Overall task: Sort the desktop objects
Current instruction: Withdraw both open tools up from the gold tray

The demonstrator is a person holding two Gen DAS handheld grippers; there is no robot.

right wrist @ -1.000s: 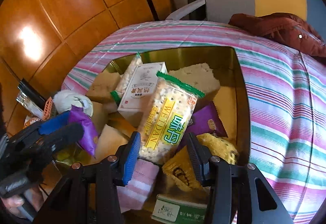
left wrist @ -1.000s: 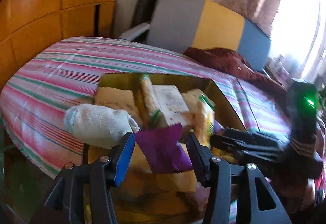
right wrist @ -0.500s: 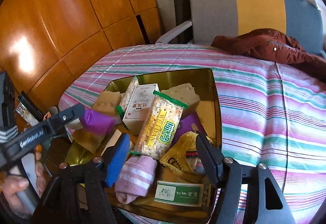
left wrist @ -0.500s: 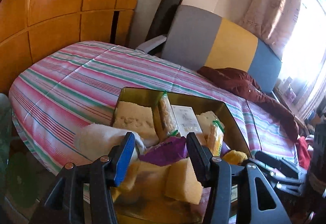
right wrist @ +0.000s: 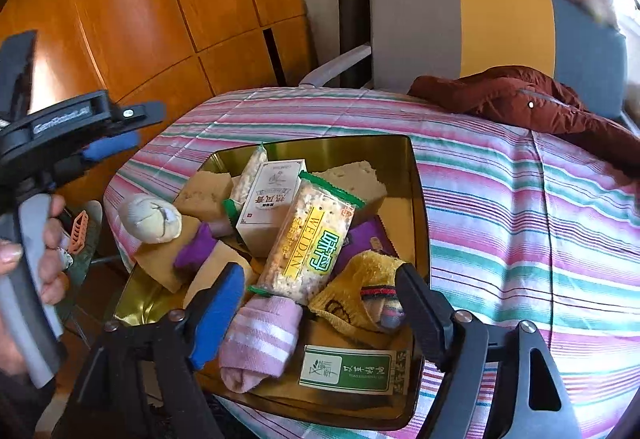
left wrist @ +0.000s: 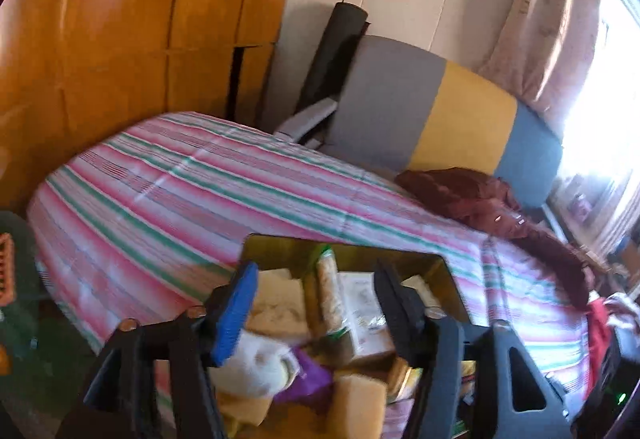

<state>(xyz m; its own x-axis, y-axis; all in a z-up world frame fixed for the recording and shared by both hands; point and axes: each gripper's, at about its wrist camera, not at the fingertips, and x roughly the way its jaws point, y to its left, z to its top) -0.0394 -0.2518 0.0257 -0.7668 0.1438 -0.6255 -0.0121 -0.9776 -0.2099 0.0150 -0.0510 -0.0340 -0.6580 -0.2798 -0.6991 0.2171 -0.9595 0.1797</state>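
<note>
A gold tray [right wrist: 416, 175] full of objects sits on the striped table. In it lie a WEIDAN snack bar [right wrist: 312, 243], a white box [right wrist: 268, 207], a purple packet [right wrist: 196, 249], a white sock ball [right wrist: 150, 217], a pink sock [right wrist: 260, 343], a yellow sock [right wrist: 360, 279], sponges and a green-label box [right wrist: 348, 369]. My left gripper [left wrist: 316, 299] is open and empty, raised above the tray's left side; it also shows in the right wrist view [right wrist: 128, 127]. My right gripper [right wrist: 320, 303] is open and empty over the tray's near end.
The striped cloth [right wrist: 520, 219] covers the table. A brown jacket [right wrist: 520, 99] lies at its far right edge. A grey, yellow and blue chair [right wrist: 460, 27] stands behind. Orange wooden panels [right wrist: 140, 19] fill the left. A small side surface with an orange clip [right wrist: 78, 227] is lower left.
My left gripper let go of the purple packet, which now lies in the tray, and rose up and back. My right gripper pulled back slightly and opened wider.
</note>
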